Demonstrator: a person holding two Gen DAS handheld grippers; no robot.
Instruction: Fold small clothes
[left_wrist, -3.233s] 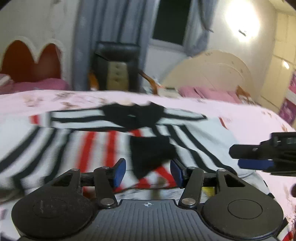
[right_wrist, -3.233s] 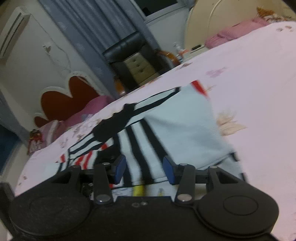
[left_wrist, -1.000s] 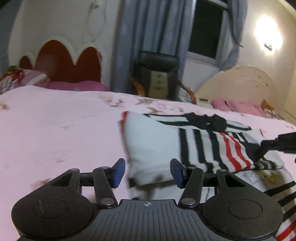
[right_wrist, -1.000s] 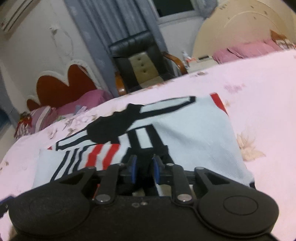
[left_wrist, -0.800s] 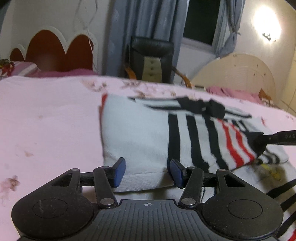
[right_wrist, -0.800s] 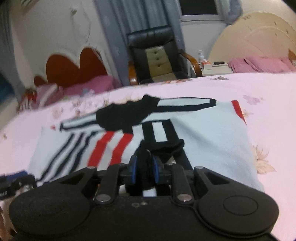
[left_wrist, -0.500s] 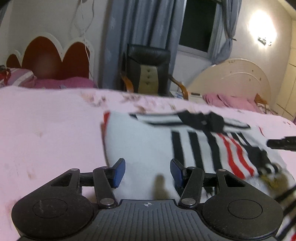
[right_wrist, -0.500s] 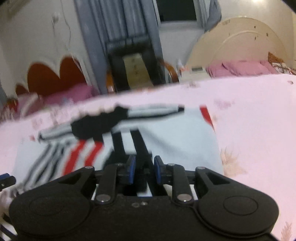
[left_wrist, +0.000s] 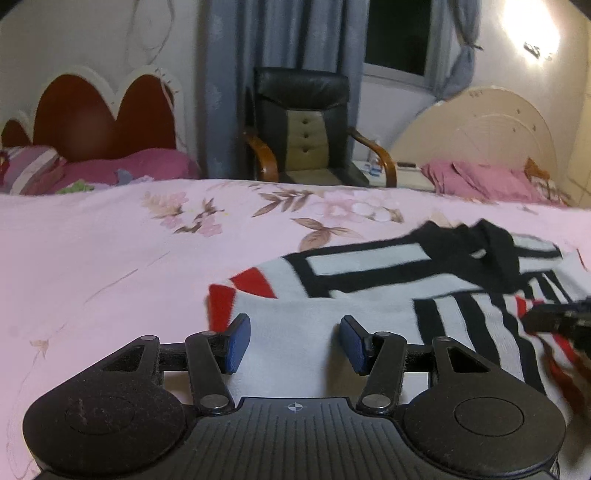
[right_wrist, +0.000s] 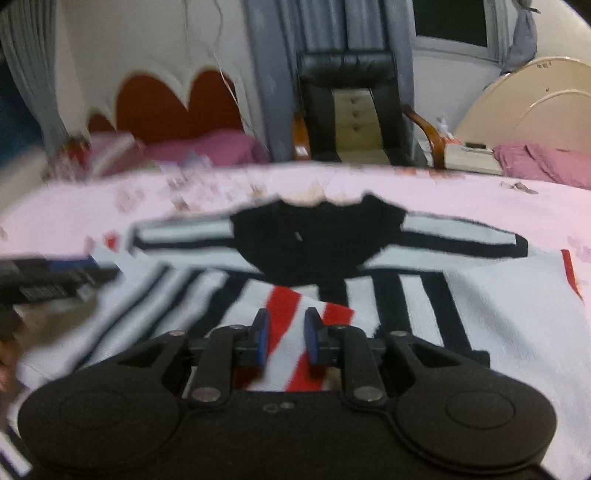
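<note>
A small white sweater (left_wrist: 369, 291) with black and red stripes and a black collar lies on the pink floral bedspread (left_wrist: 110, 240). My left gripper (left_wrist: 293, 345) is open, its blue pads over the sweater's left folded edge, holding nothing. In the right wrist view the sweater (right_wrist: 424, 295) fills the middle. My right gripper (right_wrist: 284, 336) is narrowly open over a red stripe at the near edge, with cloth seen in the gap but not pinched. The left gripper shows blurred at the left (right_wrist: 55, 280); the right gripper shows at the right edge of the left wrist view (left_wrist: 561, 321).
A black and tan armchair (left_wrist: 306, 129) stands behind the bed before grey curtains. A red scalloped headboard (left_wrist: 103, 114) with pink pillows is at the left. A cream headboard (left_wrist: 480, 136) with pink bedding is at the right.
My right gripper was shut on the dark sleeve fold a second ago; its jaws have since parted and the cloth lies flat. My left gripper swung left along the sweater's edge, staying open.
</note>
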